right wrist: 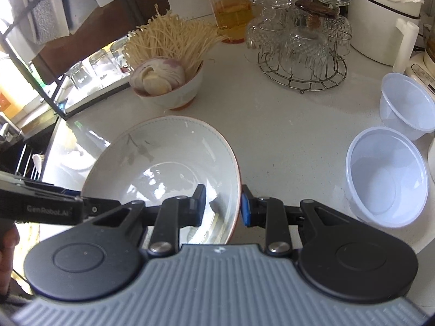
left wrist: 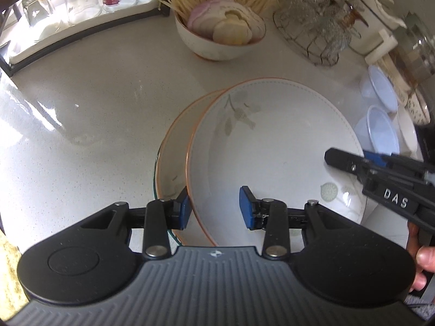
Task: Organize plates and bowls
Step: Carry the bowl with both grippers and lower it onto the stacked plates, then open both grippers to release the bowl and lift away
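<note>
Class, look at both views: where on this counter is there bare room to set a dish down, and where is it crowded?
Bare counter lies left of the stacked plates, between them and the glass rack. A second patch lies between the plate, the wire stand of glasses and the plastic bowls. The back edge is crowded: food bowl, jar, cooker.

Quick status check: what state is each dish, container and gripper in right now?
Top plate: empty, stacked off-centre on lower plate.
Food bowl: full, upright.
Plastic bowls: empty, tilted.
Glasses: upside down.
Left gripper: straddling top plate's rim.
Right gripper: straddling its rim too.
</note>
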Motion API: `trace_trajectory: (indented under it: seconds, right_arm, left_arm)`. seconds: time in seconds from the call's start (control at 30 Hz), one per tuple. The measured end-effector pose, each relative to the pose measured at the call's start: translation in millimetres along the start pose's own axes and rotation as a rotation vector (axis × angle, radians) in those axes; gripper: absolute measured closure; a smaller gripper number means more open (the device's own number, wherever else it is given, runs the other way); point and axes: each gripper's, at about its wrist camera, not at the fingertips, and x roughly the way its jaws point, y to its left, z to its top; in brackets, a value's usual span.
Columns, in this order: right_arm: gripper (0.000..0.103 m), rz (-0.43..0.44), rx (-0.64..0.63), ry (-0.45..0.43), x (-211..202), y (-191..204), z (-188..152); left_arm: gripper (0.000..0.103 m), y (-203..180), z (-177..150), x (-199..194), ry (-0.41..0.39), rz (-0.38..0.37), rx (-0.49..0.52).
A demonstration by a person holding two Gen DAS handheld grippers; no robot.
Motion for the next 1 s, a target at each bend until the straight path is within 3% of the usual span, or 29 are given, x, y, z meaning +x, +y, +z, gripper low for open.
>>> trace_trajectory:
  seconds: [0.77,1.0]
  right_arm:
    - [0.077,0.027,-0.028,0.086,23.9,9.9,-5.6]
    - [0.077,0.025,-0.011,-0.010,-0.4,10.7,0.6]
  left_arm:
    - [0.059,21.2,-4.1,-23.9,-0.027,0.028,-0.049]
    - [0.059,18.9,-7.5,-44.0,-0.122,0.031,-0.043]
